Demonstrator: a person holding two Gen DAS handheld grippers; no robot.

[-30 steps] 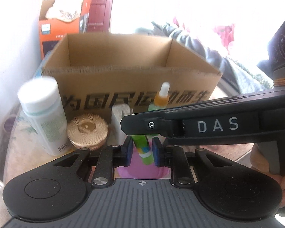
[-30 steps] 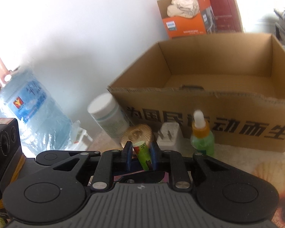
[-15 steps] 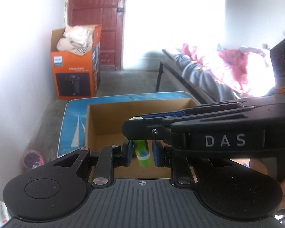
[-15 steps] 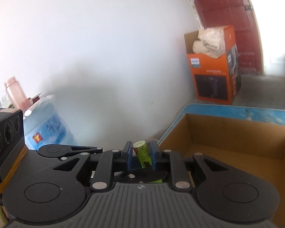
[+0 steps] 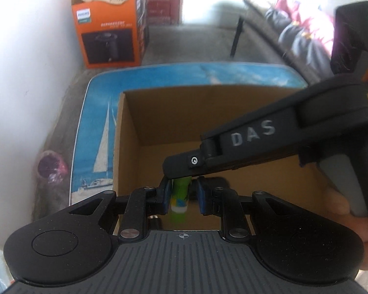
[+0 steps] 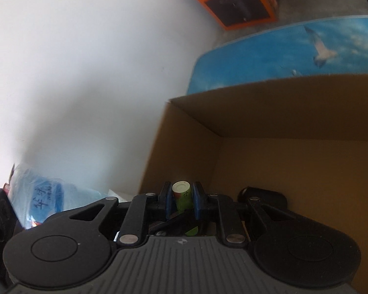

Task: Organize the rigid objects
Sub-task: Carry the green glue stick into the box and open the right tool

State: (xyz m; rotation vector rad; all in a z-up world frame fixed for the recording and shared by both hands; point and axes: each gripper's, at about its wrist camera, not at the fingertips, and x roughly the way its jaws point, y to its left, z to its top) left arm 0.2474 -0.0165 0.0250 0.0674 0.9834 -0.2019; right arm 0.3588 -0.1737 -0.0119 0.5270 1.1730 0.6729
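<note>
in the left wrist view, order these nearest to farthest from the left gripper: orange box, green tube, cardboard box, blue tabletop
1. green tube, between the left gripper fingers.
2. cardboard box, open, right below and ahead.
3. blue tabletop, under the box, showing at left and beyond.
4. orange box, on the floor, far left by the wall.

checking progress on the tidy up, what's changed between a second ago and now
Both grippers carried the green tube up from the tabletop, in front of the cardboard box, to above its open inside; the white bottle, gold lid and dropper bottle have dropped out of view. Unchanged: the left gripper and right gripper both stay clamped on the tube, and the orange box stands on the floor.
</note>
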